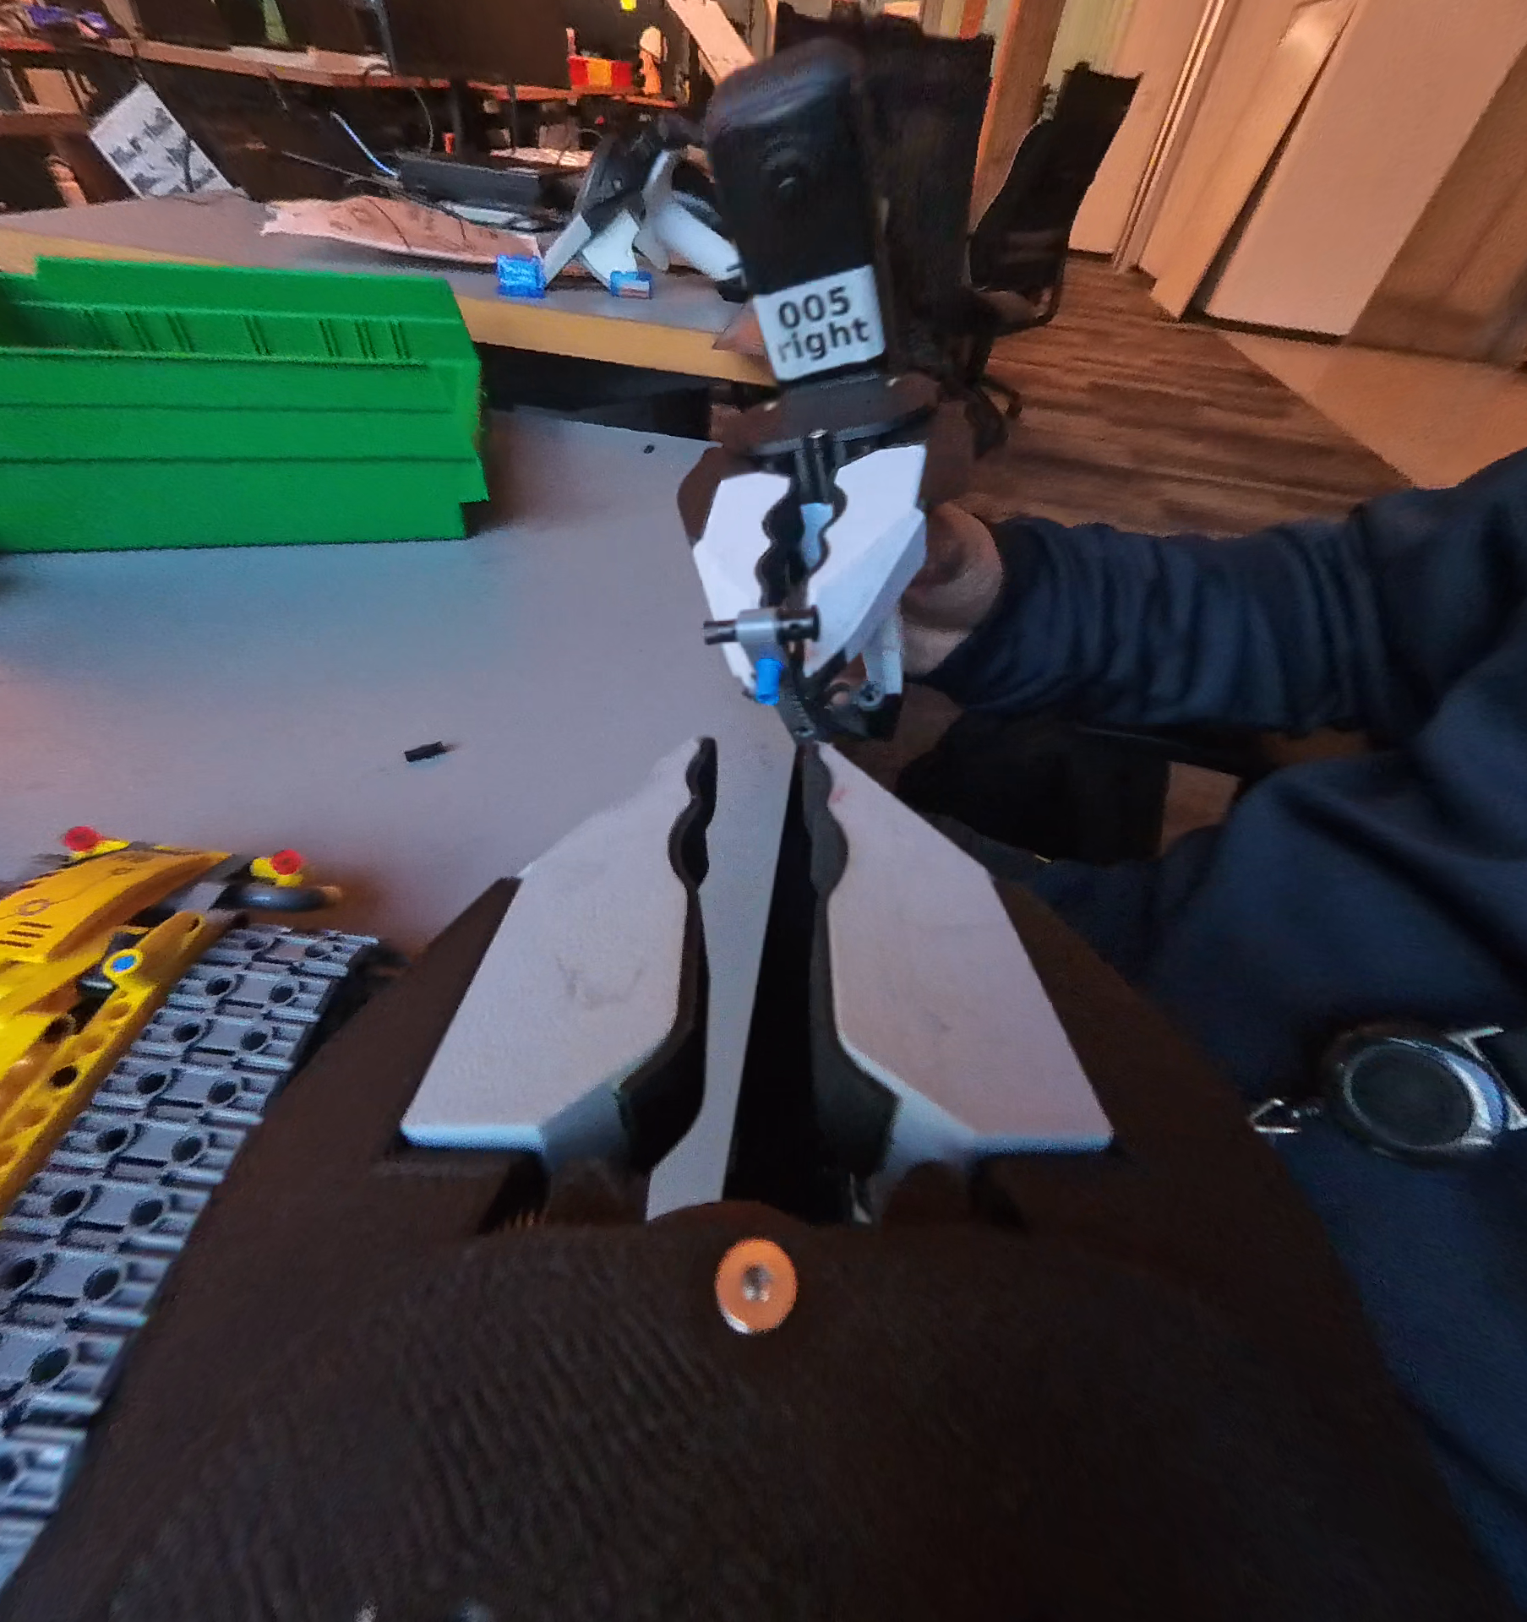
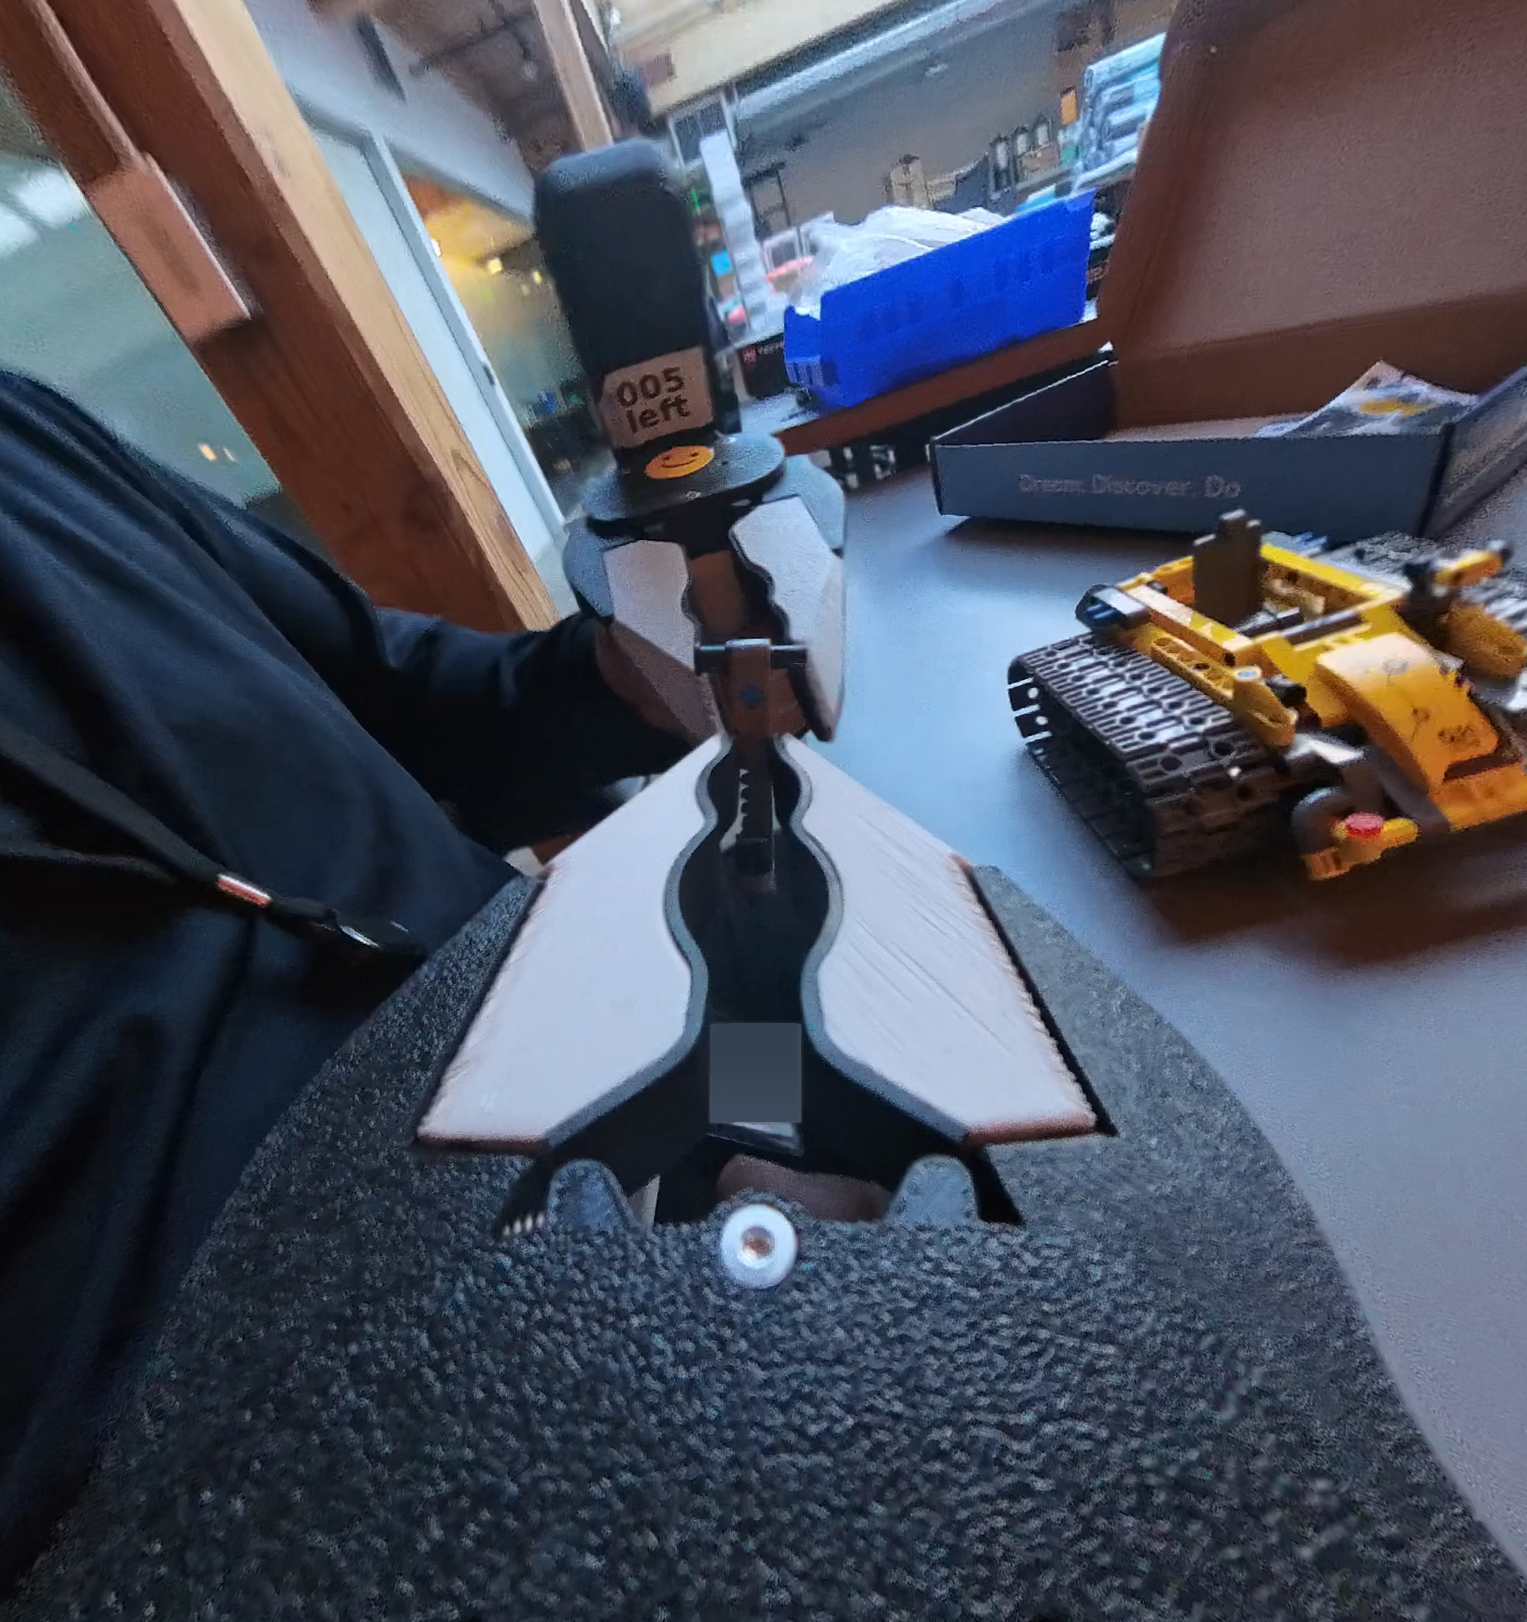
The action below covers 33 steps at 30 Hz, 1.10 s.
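Observation:
My right gripper (image 2: 749,748) is shut on a small brick assembly (image 2: 747,816): a black toothed rack with a grey cross connector and a blue pin. In the left wrist view, the right gripper (image 1: 808,702) points down and the assembly (image 1: 768,627) sticks out of its tips. My left gripper (image 1: 755,750) is narrowly open and empty, and its right fingertip (image 1: 817,772) meets the rack's lower end. In the right wrist view, the left gripper (image 2: 742,693) faces mine just behind the assembly. Both are held above the grey table (image 1: 303,658).
A yellow tracked vehicle model (image 1: 83,983) (image 2: 1269,702) stands on the table. There are stacked green bins (image 1: 215,412) at the far left, a small black piece (image 1: 426,751) on the table, an open cardboard box (image 2: 1181,483) and a blue bin (image 2: 944,307). A person's dark sleeve (image 1: 1181,614) is at the right. Less than 4 cm separates the two grippers' tips.

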Available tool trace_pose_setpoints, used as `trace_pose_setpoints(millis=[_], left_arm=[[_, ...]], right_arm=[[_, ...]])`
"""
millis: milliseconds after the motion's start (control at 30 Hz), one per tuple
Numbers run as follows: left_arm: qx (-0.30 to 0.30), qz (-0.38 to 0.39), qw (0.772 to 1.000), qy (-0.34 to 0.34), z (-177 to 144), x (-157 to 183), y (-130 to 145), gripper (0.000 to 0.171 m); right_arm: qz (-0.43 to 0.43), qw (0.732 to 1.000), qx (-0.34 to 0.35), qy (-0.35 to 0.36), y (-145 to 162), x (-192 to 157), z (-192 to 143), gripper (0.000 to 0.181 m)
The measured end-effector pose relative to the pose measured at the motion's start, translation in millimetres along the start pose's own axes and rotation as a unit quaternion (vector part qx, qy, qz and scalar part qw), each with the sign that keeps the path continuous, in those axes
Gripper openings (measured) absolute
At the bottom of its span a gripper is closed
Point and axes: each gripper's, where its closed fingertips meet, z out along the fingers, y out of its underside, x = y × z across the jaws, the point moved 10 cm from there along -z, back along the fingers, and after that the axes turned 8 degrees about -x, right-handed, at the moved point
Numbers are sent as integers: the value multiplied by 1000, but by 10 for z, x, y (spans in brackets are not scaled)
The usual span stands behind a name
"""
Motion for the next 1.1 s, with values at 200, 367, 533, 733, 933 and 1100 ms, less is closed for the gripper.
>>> trace_pose_setpoints(millis=[200, 367, 533, 733, 933, 1100], left_arm=[[-47, 2, 999, -16, 23, -107, 50, 6], [-46, -35, 998, 31, 44, -186, 141, 11], [-61, -29, 997, 27, 89, -201, 189, 6], [-68, -42, 996, 41, 132, -178, 213, 9], [-64, -56, 995, 58, 172, -165, 230, 6], [-69, -45, 996, 31, 205, -153, 270, 1]], right_arm=[[56, 998, -31, -10, 118, 149, 118, 5], [66, 997, -46, -4, 164, 241, 152, 5], [52, 996, -75, -7, 181, 268, 170, 6], [56, 993, -100, -25, 197, 256, 154, 6], [52, 992, -116, -21, 197, 235, 128, 6], [41, 990, -132, 2, 209, 228, 127, 6]])
